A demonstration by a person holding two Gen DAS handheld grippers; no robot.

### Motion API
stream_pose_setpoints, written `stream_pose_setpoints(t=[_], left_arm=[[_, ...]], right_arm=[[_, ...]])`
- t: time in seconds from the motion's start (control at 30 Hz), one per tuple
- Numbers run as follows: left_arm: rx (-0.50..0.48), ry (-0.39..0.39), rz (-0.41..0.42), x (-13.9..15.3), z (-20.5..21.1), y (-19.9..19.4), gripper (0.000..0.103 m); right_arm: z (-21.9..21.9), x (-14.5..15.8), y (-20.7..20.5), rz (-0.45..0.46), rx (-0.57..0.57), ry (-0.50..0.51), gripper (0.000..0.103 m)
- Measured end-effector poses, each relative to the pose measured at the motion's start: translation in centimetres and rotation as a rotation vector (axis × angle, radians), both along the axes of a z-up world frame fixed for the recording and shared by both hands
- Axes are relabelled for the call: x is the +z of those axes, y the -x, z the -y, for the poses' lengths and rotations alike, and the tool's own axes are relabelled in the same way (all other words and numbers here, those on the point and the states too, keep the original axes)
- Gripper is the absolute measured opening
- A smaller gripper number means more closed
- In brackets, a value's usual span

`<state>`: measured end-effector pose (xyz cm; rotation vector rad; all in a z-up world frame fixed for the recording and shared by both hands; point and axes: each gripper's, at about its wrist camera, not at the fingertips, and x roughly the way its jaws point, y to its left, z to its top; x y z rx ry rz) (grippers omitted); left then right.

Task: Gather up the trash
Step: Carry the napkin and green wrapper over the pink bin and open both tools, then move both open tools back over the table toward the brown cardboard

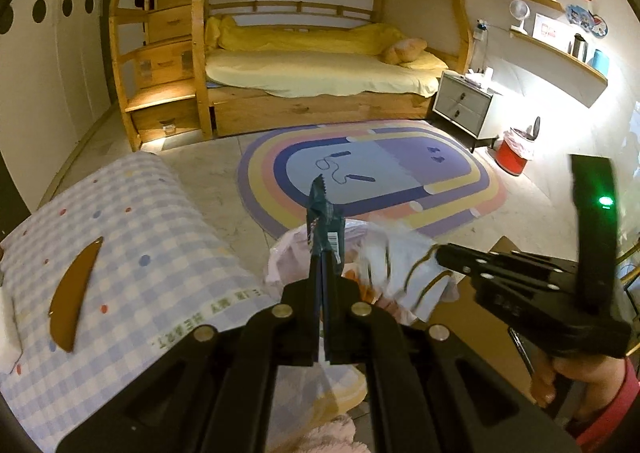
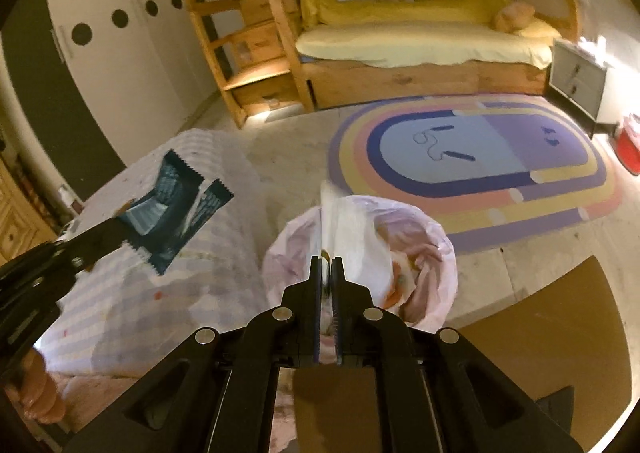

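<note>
Black and angled downward, the left hand-held gripper [image 1: 325,253] is clamped tight on a dark teal snack wrapper [image 1: 325,221], held up above the checked bedding [image 1: 132,253]. Beside it, the right hand-held gripper [image 2: 327,273] tilts down over a pink-lined trash bag [image 2: 424,237], jaws barely parted around a white plastic wrapper [image 2: 352,229]. Crumpled pink and orange scraps lie inside the bag.
</note>
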<state>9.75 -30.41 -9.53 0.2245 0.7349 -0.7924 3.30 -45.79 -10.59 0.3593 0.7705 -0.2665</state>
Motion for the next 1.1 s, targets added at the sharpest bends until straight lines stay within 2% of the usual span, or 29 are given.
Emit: stream_pose_setpoints(t=[0.07, 0.13, 0.37, 0.63, 0.87, 0.93, 1.0, 1.03, 1.1], left_arm=[[0.001, -0.003, -0.010, -0.3, 0.3, -0.2, 0.000], [-0.001, -0.009, -0.017, -0.6, 0.5, -0.4, 0.000], [-0.016, -0.032, -0.045, -1.7, 1.7, -0.7, 0.000], [-0.048, -0.064, -0.080, -3.7, 4.9, -1.2, 0.000], [-0.046, -0.117, -0.058, -5.2, 7.6, -2.1, 0.000], [-0.038, -0.115, -0.064, -5.2, 7.6, -2.5, 0.011], [-0.018, -0.105, -0.051, -4.9, 7.2, -2.7, 0.035], [-0.008, -0.102, -0.047, -4.8, 7.0, -2.7, 0.038], [0.019, -0.100, -0.045, -4.4, 6.0, -2.9, 0.039]], right_arm=[[0.8, -0.9, -0.5, -0.013, -0.014, -0.001, 0.011], [1.0, -1.2, -0.8, -0.015, -0.023, -0.006, 0.020], [1.5, -1.0, 0.5, 0.018, -0.036, -0.034, 0.021], [2.1, 0.2, 2.1, 0.058, -0.057, -0.036, 0.022], [3.2, 0.1, 2.5, 0.064, -0.087, -0.046, 0.024], [3.4, 0.1, 2.5, 0.065, -0.091, -0.045, 0.027], [3.3, 0.2, 2.6, 0.065, -0.091, -0.044, 0.027], [3.2, 0.2, 2.6, 0.065, -0.089, -0.043, 0.028], [3.0, 0.3, 2.6, 0.066, -0.086, -0.043, 0.028]])
